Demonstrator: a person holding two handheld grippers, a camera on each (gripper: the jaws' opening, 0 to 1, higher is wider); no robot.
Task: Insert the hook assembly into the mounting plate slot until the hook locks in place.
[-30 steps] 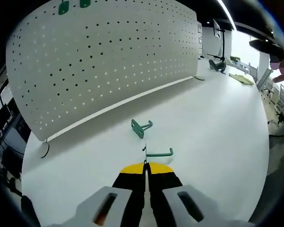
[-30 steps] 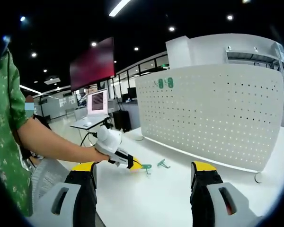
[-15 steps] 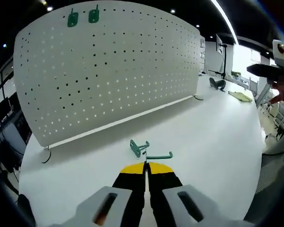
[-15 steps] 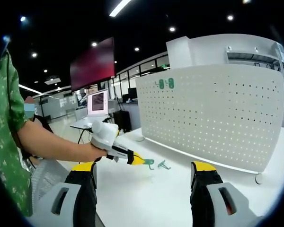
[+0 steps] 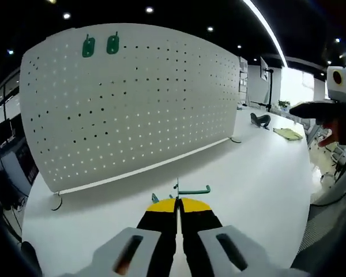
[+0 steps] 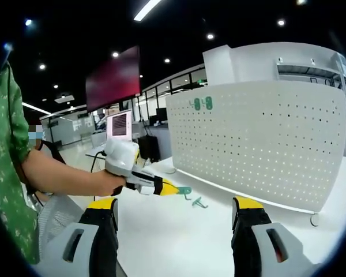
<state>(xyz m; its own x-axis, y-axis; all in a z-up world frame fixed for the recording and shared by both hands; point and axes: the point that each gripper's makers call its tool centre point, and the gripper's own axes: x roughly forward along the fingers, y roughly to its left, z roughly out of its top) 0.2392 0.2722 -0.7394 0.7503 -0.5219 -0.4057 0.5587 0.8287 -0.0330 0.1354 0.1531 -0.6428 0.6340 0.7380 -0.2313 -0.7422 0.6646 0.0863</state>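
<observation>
White bench point(image 5: 259, 167) fronts the pegboard point(image 5: 132, 98); the left gripper point(image 5: 177, 201), closed on a light, stiff green hook point(image 5: 193, 190), holds its shank, while the right gripper point(image 6: 176, 216) gapes empty.

Pegboard point(image 5: 132, 104) upright on table point(image 5: 259, 167) – loose hook point(image 6: 199, 202) before it

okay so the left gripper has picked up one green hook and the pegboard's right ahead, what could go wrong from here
1. The left gripper pinches the green hook only at its yellow jaw tips, so the hook might twist or slip when pressed against the pegboard.
2. The holes are small and closely spaced, so the hook could land in the wrong one or fail to lock.
3. The second hook lies on the table below and could get knocked.
</observation>
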